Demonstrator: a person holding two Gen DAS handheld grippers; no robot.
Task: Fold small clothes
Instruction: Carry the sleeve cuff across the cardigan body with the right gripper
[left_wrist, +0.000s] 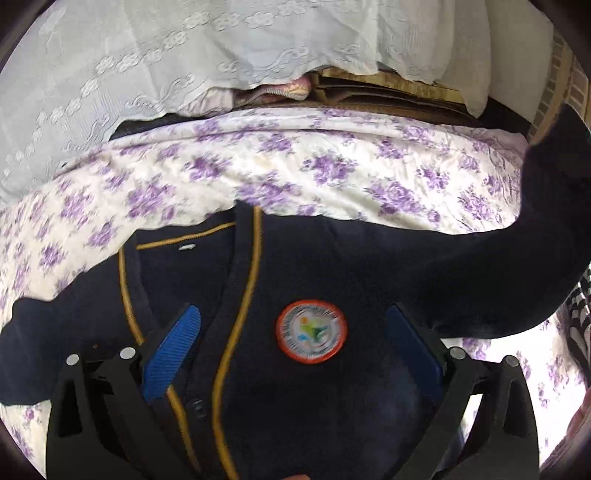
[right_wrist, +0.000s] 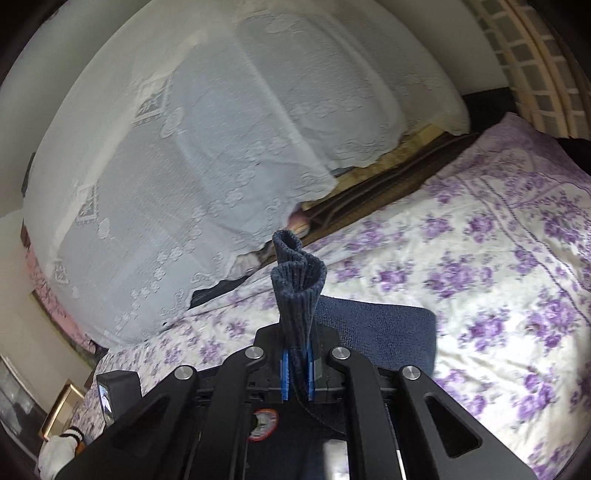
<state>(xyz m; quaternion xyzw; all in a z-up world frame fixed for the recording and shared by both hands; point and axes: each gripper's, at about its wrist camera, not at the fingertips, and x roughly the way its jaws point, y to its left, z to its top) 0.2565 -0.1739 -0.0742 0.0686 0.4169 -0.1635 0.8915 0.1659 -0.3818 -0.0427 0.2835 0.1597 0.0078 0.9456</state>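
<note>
A small navy cardigan with mustard piping and a round orange-rimmed badge lies on the purple-flowered bedsheet. My left gripper is open just above its chest, blue pads either side of the badge. One sleeve rises off the bed to the right. My right gripper is shut on that sleeve's ribbed cuff, which sticks up between the pads, held above the sheet. The cardigan's body lies below it.
A white lace cover drapes over bedding at the back, also seen in the right wrist view. A wooden bed edge shows beneath it. A striped cloth lies at the far right.
</note>
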